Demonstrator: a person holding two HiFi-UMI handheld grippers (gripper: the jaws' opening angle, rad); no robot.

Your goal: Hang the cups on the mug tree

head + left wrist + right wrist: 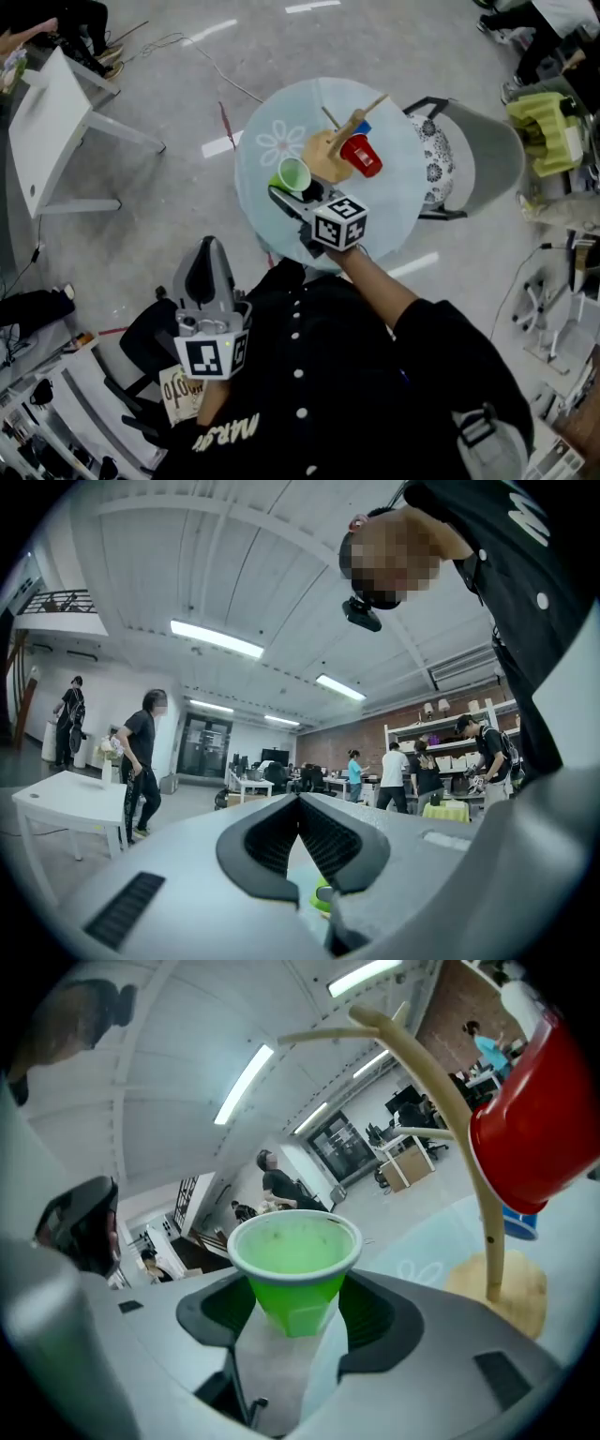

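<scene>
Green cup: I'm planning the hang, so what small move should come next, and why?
Probably carry the green cup toward the bare upper peg of the mug tree. The right tongs grip it upright, short of the tree; the red cup already hangs on another peg.

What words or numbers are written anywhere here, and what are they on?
"MR": white letters on the person's black top seem to start this way; the rest is too blurred to read.
Dark print on the pale card at the person's left side: too blurred to read.
Marker cubes: black-and-white squares only, no words.
Green cup and red cup: no print seen.
</scene>
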